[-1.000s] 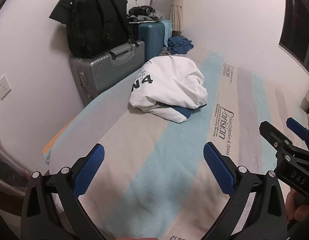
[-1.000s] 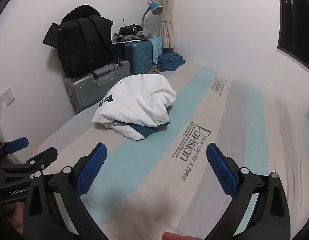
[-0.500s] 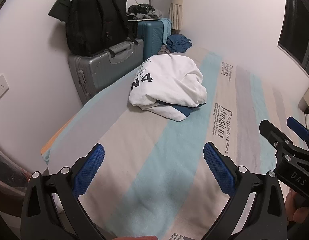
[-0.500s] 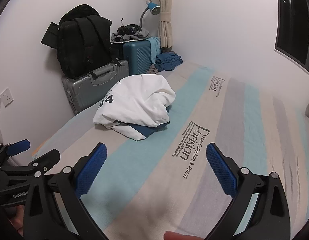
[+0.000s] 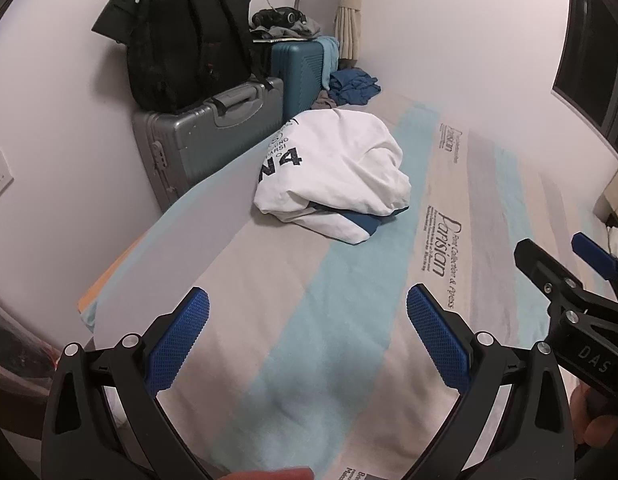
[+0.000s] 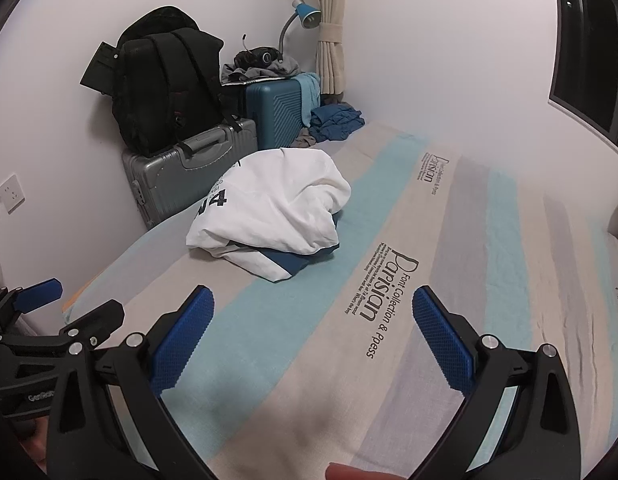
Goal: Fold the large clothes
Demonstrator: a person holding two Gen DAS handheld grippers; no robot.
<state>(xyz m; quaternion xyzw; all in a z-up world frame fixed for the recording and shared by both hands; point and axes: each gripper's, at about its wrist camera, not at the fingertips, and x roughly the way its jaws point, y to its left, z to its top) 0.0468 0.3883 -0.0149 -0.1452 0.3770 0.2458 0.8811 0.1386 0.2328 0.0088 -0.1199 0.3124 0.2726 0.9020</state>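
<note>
A crumpled white garment (image 5: 337, 172) with dark lettering and a blue part underneath lies in a heap on the striped bed sheet (image 5: 293, 344), toward the bed's far left side. It shows also in the right wrist view as the white garment (image 6: 275, 210). My left gripper (image 5: 307, 312) hovers open over the near end of the bed, well short of the heap, nothing between its blue pads. My right gripper (image 6: 314, 310) is open too, empty, beside the left one and at a similar distance from the garment. Each gripper shows at the edge of the other's view.
A grey hard case (image 5: 207, 140) with a black backpack (image 5: 185, 36) on it stands against the left wall, a teal suitcase (image 5: 299, 70) behind it. Blue clothes (image 5: 353, 86) lie in the far corner by a curtain and lamp. The bed's left edge (image 5: 109, 288) is near.
Both views have drawn back and risen slightly, so the garment sits a little farther off. Both grippers stay open and empty.
</note>
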